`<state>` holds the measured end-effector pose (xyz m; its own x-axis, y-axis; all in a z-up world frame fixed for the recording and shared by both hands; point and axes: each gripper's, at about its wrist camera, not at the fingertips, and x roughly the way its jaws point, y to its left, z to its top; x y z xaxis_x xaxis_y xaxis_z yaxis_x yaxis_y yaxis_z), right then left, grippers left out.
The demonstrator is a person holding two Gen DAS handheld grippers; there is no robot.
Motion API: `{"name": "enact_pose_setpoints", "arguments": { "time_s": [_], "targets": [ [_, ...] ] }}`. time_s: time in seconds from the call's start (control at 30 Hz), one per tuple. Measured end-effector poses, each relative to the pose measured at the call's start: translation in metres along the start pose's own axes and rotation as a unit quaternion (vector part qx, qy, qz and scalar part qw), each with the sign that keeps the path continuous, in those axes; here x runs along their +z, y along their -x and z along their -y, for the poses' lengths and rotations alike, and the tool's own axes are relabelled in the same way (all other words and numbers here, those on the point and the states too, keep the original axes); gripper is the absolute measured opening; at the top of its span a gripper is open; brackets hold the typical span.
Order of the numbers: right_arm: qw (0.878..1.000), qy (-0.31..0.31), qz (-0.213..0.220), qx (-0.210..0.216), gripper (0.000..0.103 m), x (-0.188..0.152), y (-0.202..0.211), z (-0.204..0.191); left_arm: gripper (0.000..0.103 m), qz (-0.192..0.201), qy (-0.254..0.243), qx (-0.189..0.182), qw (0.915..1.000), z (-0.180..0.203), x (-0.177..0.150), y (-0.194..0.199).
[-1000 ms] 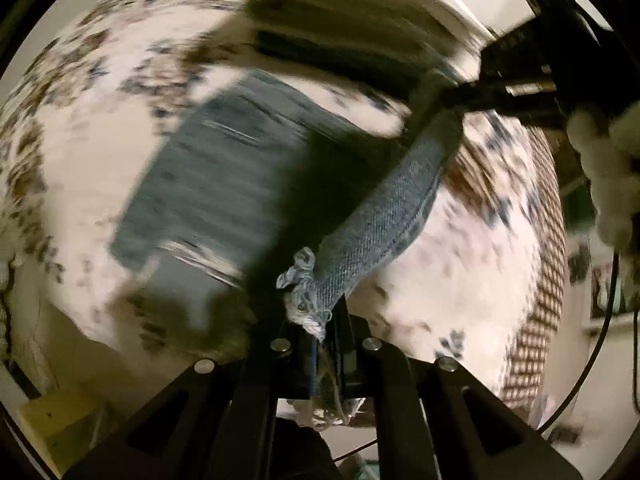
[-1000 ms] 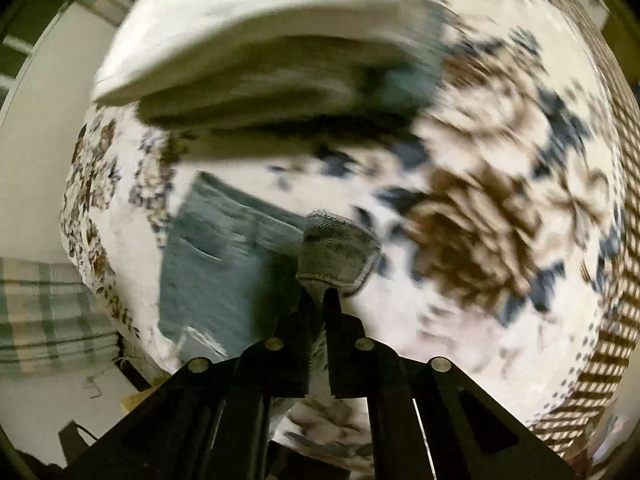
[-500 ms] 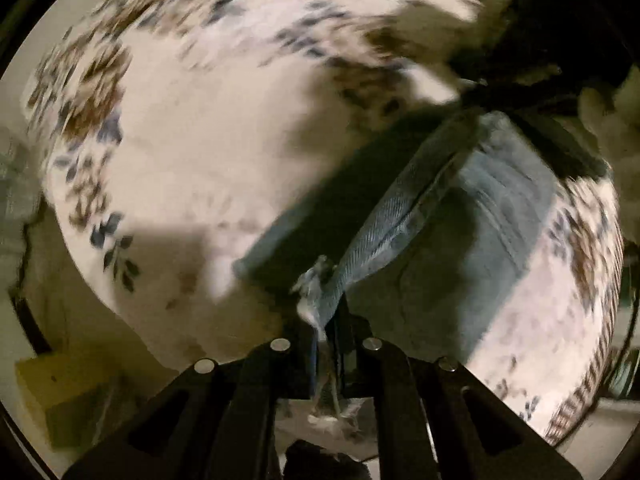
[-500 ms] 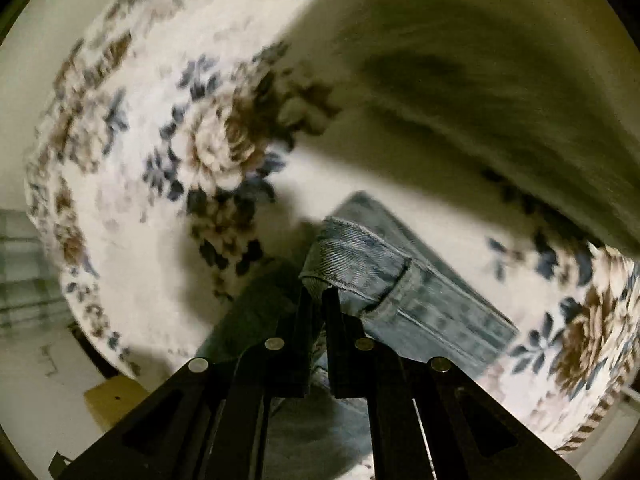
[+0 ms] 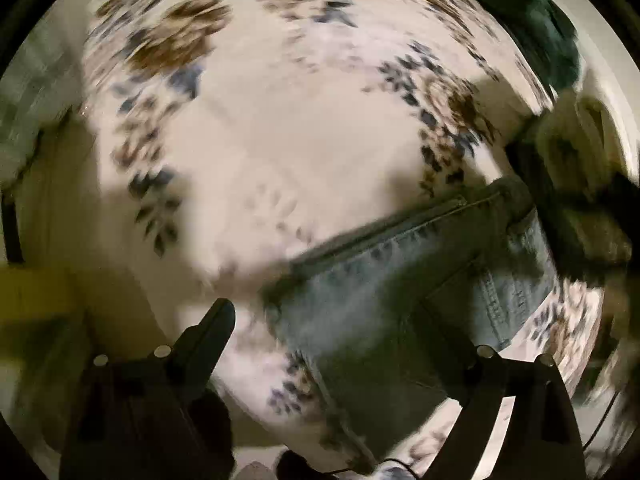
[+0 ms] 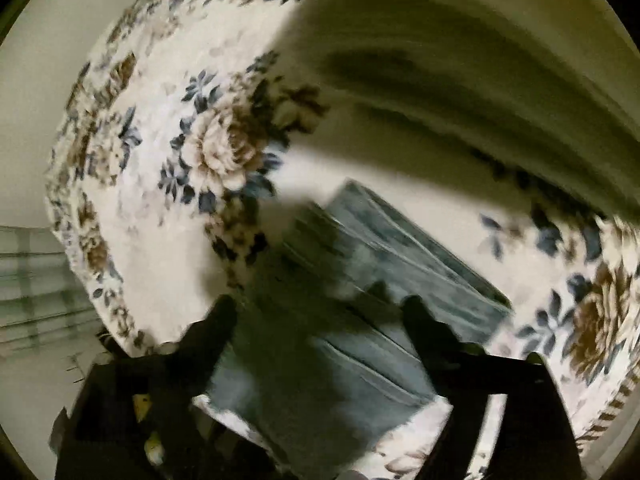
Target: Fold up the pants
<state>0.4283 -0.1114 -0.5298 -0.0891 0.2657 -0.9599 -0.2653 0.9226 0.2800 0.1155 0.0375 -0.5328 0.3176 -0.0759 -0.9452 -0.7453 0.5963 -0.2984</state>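
The blue denim pants (image 5: 404, 304) lie folded flat on the floral bedsheet (image 5: 280, 120). In the left wrist view my left gripper (image 5: 336, 320) is open and empty, its fingers spread wide above the pants' near edge. In the right wrist view the pants (image 6: 360, 320) lie as a folded stack below my right gripper (image 6: 320, 308), which is open and empty, with a finger on each side of the denim. Both views are motion-blurred.
The bed is covered with a white sheet with brown and blue flowers (image 6: 216, 148). A cream pillow or folded bedding (image 6: 480, 60) lies behind the pants. A dark green item (image 5: 532, 20) sits at the far right. The other hand (image 5: 580, 200) appears at the right edge.
Both grippers have opened and let go of the denim. The pants now lie folded on the sheet, and both grippers have pulled back slightly.
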Motion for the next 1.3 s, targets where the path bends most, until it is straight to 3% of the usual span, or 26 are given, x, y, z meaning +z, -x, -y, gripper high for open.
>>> {"name": "enact_pose_setpoints", "arguments": {
  "time_s": [0.07,0.17,0.3,0.4,0.5,0.7,0.83,0.9,1.0,1.07,1.17,1.23,1.3],
  "targets": [
    [1.000,-0.001,0.002,0.019,0.098,-0.014,0.008,0.025,0.090,-0.004,0.040,-0.003,0.9992,-0.002,-0.017,0.003],
    [0.999,-0.002,-0.014,0.041,0.098,-0.036,0.008,0.061,0.090,-0.026,0.128,-0.033,0.9909,-0.006,-0.058,0.002],
    [0.997,0.009,-0.041,0.068,0.098,-0.059,-0.010,0.104,0.090,-0.079,0.256,-0.085,0.9596,-0.004,-0.124,-0.025],
    [0.994,0.017,-0.063,0.090,0.098,-0.073,-0.030,0.128,0.090,-0.108,0.339,-0.110,0.9280,0.002,-0.163,-0.049],
    [0.990,0.020,-0.075,0.115,0.098,-0.077,-0.050,0.141,0.090,-0.104,0.398,-0.131,0.9017,0.011,-0.183,-0.064],
    [0.984,-0.007,-0.055,0.169,0.098,-0.057,-0.077,0.151,0.090,-0.066,0.473,-0.187,0.8586,0.031,-0.179,-0.095],
    [0.979,-0.019,-0.032,0.200,0.097,-0.041,-0.088,0.144,0.090,-0.034,0.506,-0.179,0.8433,0.032,-0.161,-0.106],
    [0.976,-0.011,-0.021,0.215,0.096,-0.032,-0.088,0.136,0.090,-0.018,0.530,-0.176,0.8297,0.028,-0.152,-0.106],
    [0.971,-0.002,-0.014,0.238,0.089,-0.018,-0.092,0.122,0.089,-0.001,0.546,-0.170,0.8200,0.026,-0.141,-0.101],
    [0.970,-0.004,-0.013,0.241,0.088,-0.010,-0.096,0.116,0.084,0.008,0.550,-0.157,0.8203,0.027,-0.132,-0.098],
    [0.968,-0.020,-0.008,0.250,0.088,-0.005,-0.102,0.113,0.060,0.013,0.557,-0.135,0.8191,0.026,-0.126,-0.094],
    [0.967,-0.027,-0.003,0.255,0.078,-0.005,-0.102,0.114,0.031,0.021,0.551,-0.123,0.8251,0.027,-0.122,-0.090],
    [0.967,-0.034,-0.003,0.254,0.055,-0.008,-0.101,0.119,0.026,0.040,0.525,-0.123,0.8410,0.025,-0.109,-0.081]
  ]
}}
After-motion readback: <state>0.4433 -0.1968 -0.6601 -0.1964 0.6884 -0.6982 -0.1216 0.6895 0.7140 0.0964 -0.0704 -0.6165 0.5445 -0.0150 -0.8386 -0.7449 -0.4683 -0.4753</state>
